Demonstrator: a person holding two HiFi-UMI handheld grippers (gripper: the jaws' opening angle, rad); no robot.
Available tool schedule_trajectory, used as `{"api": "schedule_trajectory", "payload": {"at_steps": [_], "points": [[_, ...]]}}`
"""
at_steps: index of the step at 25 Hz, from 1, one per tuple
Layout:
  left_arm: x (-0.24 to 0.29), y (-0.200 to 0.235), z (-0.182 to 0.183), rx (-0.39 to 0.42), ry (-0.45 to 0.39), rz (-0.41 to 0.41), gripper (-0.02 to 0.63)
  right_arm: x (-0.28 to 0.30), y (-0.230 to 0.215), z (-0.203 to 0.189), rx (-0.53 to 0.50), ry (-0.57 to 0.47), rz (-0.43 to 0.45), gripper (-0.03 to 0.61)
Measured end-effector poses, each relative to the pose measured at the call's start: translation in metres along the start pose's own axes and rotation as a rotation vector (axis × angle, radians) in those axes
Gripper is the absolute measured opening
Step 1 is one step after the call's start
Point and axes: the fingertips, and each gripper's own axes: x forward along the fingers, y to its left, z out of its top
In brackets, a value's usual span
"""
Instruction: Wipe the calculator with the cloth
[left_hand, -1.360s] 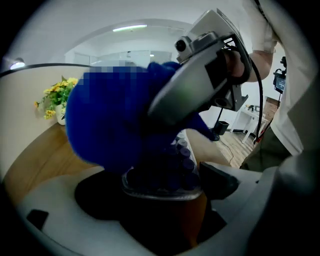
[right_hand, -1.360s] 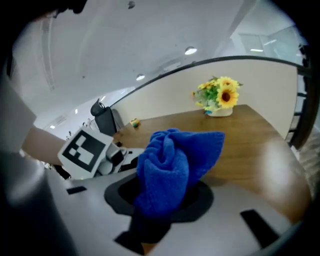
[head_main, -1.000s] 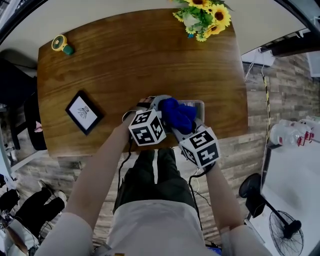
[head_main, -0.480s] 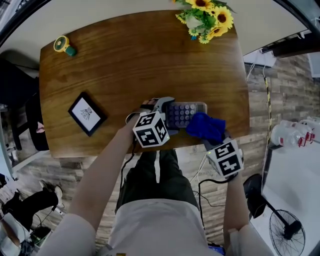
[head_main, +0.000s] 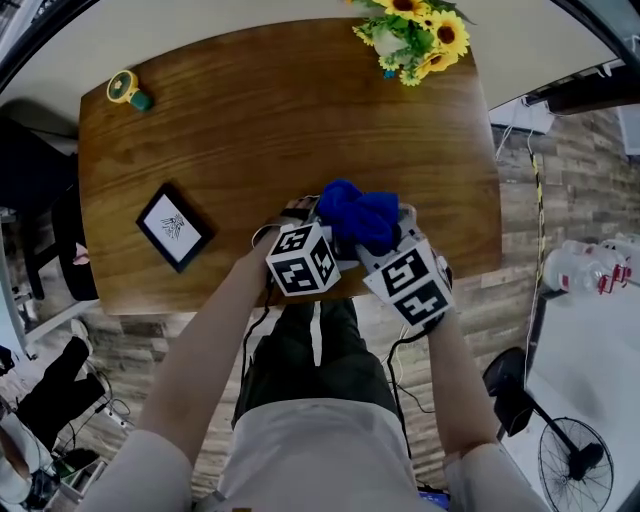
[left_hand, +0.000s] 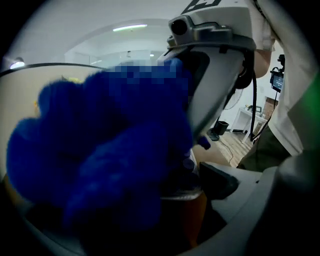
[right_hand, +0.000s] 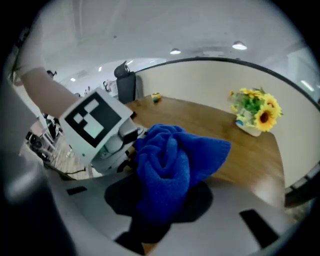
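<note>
A bunched blue cloth (head_main: 358, 215) lies over the calculator near the wooden table's (head_main: 250, 120) front edge and hides nearly all of it in the head view. My right gripper (head_main: 385, 245) is shut on the cloth (right_hand: 170, 160) and presses it down from the right. My left gripper (head_main: 315, 215) sits at the calculator's left end, jaws closed on it. In the left gripper view the cloth (left_hand: 100, 165) fills the picture, with only a strip of keys and the calculator's silver edge (left_hand: 180, 195) showing beneath it.
A black picture frame (head_main: 172, 225) lies to the left of the grippers. A small yellow and green object (head_main: 125, 90) sits at the far left corner. A vase of sunflowers (head_main: 410, 30) stands at the far right edge. A fan (head_main: 570, 460) stands on the floor at right.
The right gripper swept the cloth right, off the calculator and past the table's front edge, then brought it back left over the calculator. The left gripper stayed put.
</note>
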Motion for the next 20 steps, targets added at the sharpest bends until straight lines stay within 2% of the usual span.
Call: {"api": "schedule_trajectory", "payload": {"at_steps": [5,9,14,17,20], "points": [[-0.001,0.000,0.000,0.002,-0.003,0.001,0.471,0.017,0.001,-0.021,-0.061,0.105,0.034,0.117],[-0.001,0.000,0.000,0.002,-0.003,0.000,0.471,0.001,-0.018,-0.041,-0.035,0.146,0.007,0.115],[-0.001,0.000,0.000,0.001,-0.003,-0.001,0.469,-0.026,-0.043,-0.074,0.010,0.214,-0.084,0.112],[-0.001,0.000,-0.001,0.000,-0.001,-0.002,0.471,-0.044,-0.063,-0.088,0.011,0.271,-0.189,0.114],[-0.001,0.000,-0.001,-0.001,0.001,-0.002,0.471,-0.064,-0.083,-0.084,0.060,0.237,-0.288,0.115]]}}
